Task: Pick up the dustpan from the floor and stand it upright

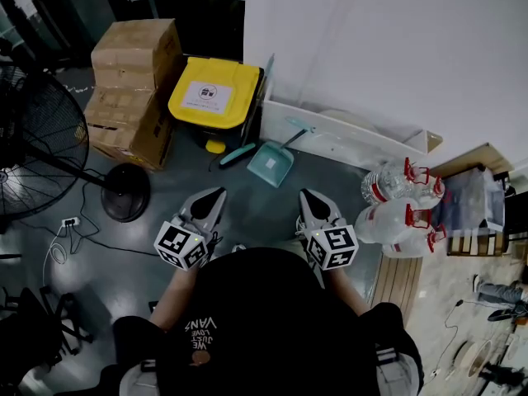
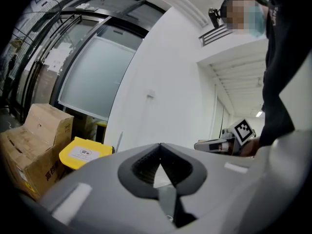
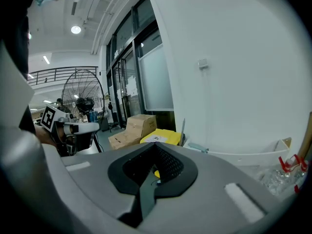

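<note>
Head view: the left gripper (image 1: 213,198) and right gripper (image 1: 310,196) are held side by side above a grey floor. Both claws are closed and grip nothing, which each gripper view confirms: the jaws meet at a point with only wall and clutter beyond. The person's dark-clad torso fills the lower frame, and the marker cubes cover most of both hands.

One teal dustpan (image 1: 271,162) lies flat on the floor ahead of the grippers, roughly between their lines and well apart from both. Its long axis runs diagonally, with the handle angled up and right toward a low white board (image 1: 355,134) at the foot of the wall and the wide mouth facing down and left, toward the person. In the gripper views, each gripper's own grey body blocks the floor where the pan lies.

Just left of the pan lies one teal-handled brush (image 1: 238,155), partly tucked under one yellow-lidded bin (image 1: 213,93). Cardboard boxes (image 1: 132,81) are stacked left of the bin. At least two can be seen, but the exact count is unclear. One standing fan (image 1: 33,134) is cut off by the left edge, and its round base (image 1: 125,192) is in full view. Three clear water jugs (image 1: 389,221) with red caps cluster at the right.
</note>
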